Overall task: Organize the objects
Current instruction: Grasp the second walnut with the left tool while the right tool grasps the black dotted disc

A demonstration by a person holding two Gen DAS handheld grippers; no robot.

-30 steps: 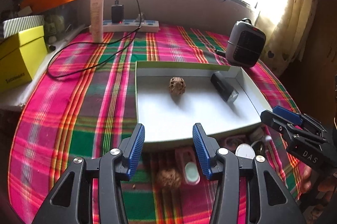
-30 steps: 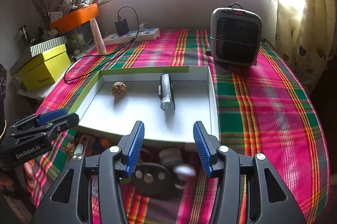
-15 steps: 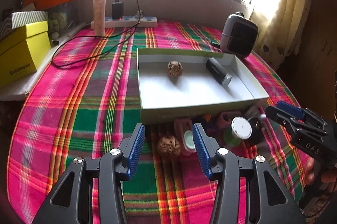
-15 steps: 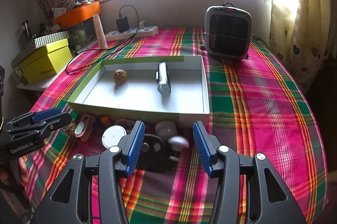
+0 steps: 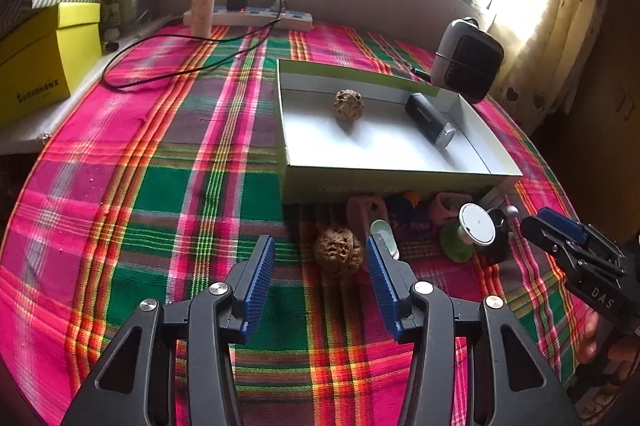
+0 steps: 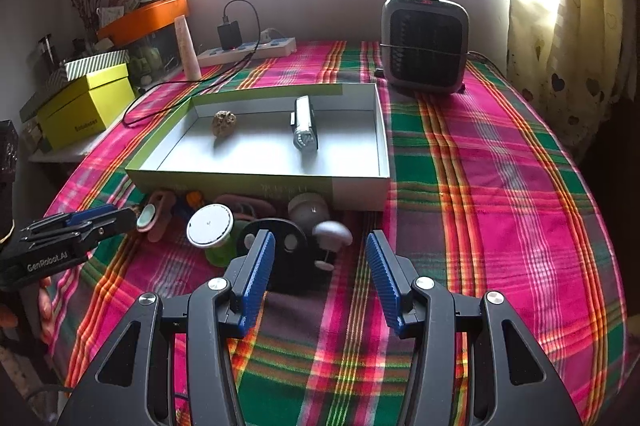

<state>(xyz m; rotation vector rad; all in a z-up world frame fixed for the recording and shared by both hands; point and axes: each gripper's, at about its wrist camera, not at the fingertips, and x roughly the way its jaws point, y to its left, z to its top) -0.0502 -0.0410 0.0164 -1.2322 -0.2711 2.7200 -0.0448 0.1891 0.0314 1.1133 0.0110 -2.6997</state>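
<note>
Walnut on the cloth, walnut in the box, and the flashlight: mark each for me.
Walnut on the cloth (image 5: pixel 338 255): left wrist view, centre of shell.
Walnut in the box (image 5: pixel 349 104): left wrist view, centre of shell.
Flashlight (image 6: pixel 305 124): right wrist view, mid-body.

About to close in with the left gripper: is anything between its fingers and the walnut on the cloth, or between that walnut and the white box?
Nothing visible blocks the left gripper: the walnut lies on the cloth just ahead of its open fingers. A pink clip lies close on its right. Toward the white box, only the near wall must be cleared.
</note>
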